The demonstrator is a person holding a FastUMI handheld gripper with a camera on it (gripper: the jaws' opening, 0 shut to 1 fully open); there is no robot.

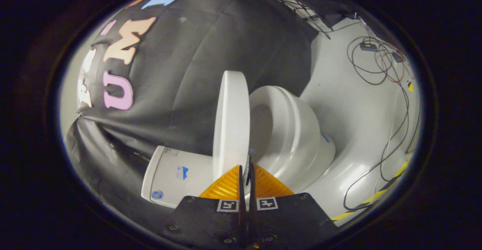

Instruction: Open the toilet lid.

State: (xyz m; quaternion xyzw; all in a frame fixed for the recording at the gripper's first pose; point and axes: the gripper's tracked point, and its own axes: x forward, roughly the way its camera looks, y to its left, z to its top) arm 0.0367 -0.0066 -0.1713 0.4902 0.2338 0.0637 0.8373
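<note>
Lid (230, 122): raised off seat (290, 129), near tank (177, 174), so bowl is exposed.
Tool (246, 174): fingers closed together, nothing gripped, tips at lid's edge.

Black cloth wall (211, 54), white floor (350, 103), loose cables (376, 65), yellow-black tape (372, 197)

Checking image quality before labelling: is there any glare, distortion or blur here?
Gripper view: fisheye bends and tilts the toilet; soft glare on the raised lid and floor; the shut gripper looks sharp, the cables slightly soft.
</note>
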